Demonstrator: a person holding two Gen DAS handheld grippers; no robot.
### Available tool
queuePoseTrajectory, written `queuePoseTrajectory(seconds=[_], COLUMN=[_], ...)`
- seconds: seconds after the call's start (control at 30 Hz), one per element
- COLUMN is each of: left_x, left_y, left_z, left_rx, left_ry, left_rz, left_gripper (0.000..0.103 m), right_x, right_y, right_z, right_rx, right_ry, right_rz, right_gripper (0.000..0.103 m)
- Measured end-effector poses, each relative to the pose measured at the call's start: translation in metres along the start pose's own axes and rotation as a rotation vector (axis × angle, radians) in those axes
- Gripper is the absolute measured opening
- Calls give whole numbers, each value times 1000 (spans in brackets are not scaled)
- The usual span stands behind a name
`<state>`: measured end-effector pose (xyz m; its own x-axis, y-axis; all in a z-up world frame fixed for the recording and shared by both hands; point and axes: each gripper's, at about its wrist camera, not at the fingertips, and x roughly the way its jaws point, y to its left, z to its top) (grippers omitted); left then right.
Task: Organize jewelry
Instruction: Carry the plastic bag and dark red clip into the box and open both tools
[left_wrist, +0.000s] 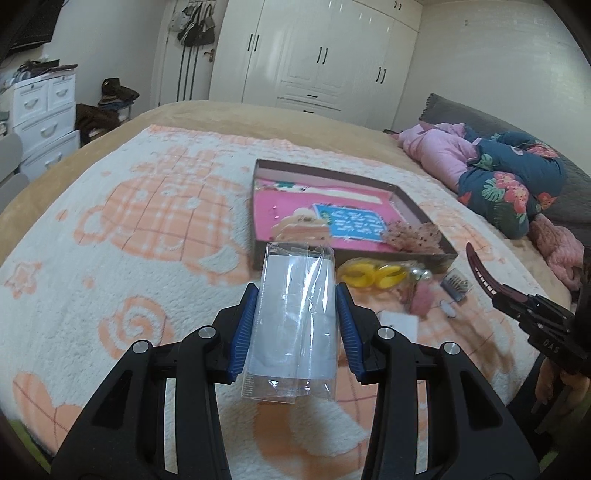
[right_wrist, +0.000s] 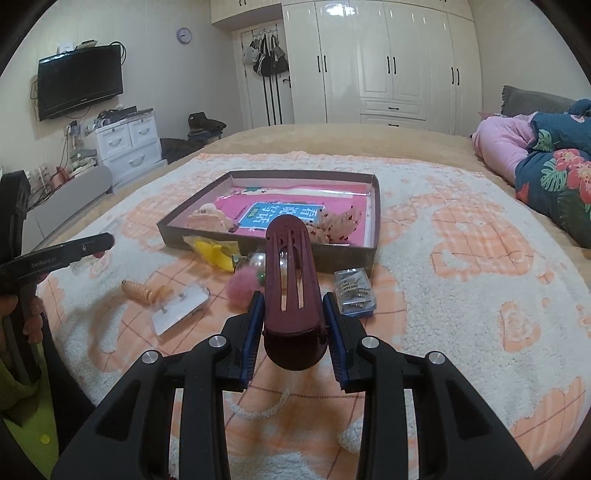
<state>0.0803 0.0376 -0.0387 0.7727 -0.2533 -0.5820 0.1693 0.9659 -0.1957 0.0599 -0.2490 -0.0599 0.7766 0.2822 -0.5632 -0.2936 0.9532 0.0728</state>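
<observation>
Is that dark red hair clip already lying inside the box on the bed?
No. The dark red hair clip is clamped in the right gripper above the blanket, short of the box.

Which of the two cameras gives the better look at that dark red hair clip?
The right wrist view: the dark red hair clip fills the centre, clamped in the right gripper, slots visible. The left wrist view shows it only small at the right edge, side-on.

hidden: box floor (left_wrist: 295, 206) under pink book (left_wrist: 291, 201) | unreadable: book's blue label (left_wrist: 352, 221)
</observation>
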Motion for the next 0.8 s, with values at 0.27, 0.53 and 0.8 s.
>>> queuePoseTrajectory(seconds=[0.27, 0.53, 0.8], left_x=[11, 23, 32], left_y=[-14, -33, -50], left_z=[16, 32, 48], left_rx=[15, 38, 50], left_ry=[-18, -34, -53], left_rz=[-26, -53, -74], left_gripper=[34, 34, 34], right_x=[-4, -2, -1], right_y=[3, -4, -8], right_z=[11, 27, 45], right_rx=[-44, -43, -42], right_ry=[-61, -107, -145], right_rz=[-51, -61, -61], right_gripper=[31, 31, 31])
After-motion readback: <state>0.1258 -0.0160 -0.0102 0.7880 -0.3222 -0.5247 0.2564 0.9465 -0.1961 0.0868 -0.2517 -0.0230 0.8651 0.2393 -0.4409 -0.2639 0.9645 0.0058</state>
